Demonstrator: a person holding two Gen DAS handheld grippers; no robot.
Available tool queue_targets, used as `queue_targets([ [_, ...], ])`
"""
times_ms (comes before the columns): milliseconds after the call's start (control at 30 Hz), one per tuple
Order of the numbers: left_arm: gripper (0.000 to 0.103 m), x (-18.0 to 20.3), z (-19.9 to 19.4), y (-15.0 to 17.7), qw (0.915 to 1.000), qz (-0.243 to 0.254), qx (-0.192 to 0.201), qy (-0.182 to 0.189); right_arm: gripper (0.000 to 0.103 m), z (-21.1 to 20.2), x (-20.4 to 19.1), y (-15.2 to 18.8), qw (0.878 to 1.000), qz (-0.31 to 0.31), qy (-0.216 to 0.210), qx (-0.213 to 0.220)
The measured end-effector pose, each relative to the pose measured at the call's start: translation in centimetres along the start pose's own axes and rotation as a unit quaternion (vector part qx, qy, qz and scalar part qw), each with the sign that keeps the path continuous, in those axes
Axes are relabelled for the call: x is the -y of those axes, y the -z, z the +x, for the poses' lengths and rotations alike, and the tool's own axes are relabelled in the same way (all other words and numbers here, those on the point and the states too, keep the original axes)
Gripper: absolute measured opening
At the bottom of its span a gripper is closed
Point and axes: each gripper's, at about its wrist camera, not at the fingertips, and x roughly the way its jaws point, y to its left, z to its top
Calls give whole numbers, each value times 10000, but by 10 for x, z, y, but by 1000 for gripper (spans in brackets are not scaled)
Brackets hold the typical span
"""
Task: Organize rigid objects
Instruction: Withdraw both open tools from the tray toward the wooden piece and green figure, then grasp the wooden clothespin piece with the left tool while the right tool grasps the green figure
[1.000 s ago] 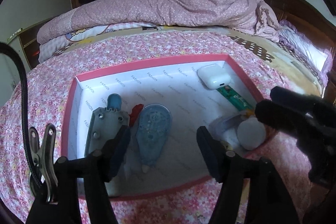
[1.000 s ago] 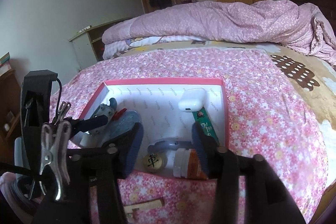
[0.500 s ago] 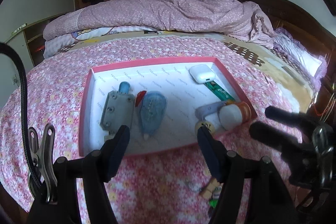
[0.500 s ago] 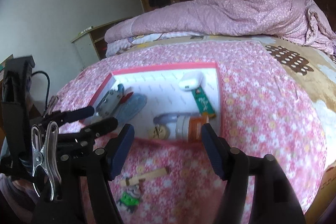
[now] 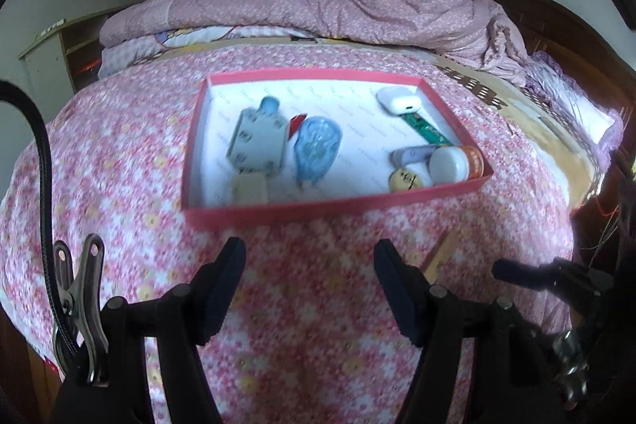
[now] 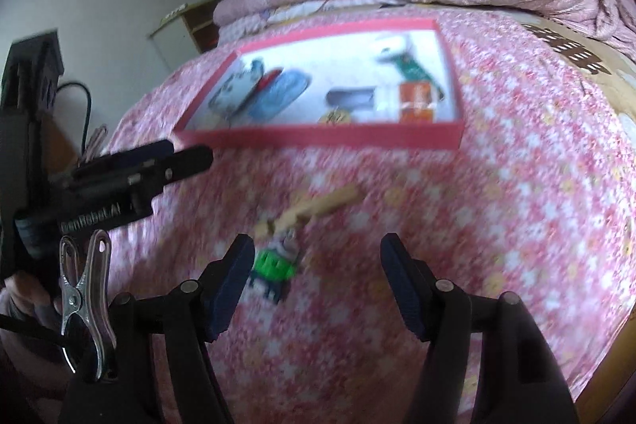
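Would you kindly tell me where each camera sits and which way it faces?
Left wrist: behind the open left gripper, angled down at the pink box; the right gripper shows at right.
Right wrist: behind the open right gripper, over the green toy and wooden clip; a hand shows at left.
Shared: box, floral bedspread.

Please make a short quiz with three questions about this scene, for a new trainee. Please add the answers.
1. True or false: the white earbud case lies inside the pink box.
2. Which things lie on the bedspread outside the box?
A. wooden clip and green toy
B. blue tape dispenser and orange bottle
3. Fill in: the right claw and the left claw are both ____, with nothing between the fingers.

Key: 1 true; 2 A; 3 open.
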Motion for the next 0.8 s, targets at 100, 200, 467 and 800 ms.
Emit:
queue_targets([
  [100,70,-6,-1,7,10000,-75,-42,-23,58,6,-9,3,9998,-88,-81,-158],
  [200,70,-11,1,12,9998,-187,-108,-1,48,11,-17,4,9995,-217,-82,-223],
  [467,70,-17,5,18,9992,-329,-209,67,42,24,-25,5,9988,-311,8,-370],
  [800,70,-9,5,22,9993,-243,-260,136,26,20,-22,7,9989,-275,105,-352],
])
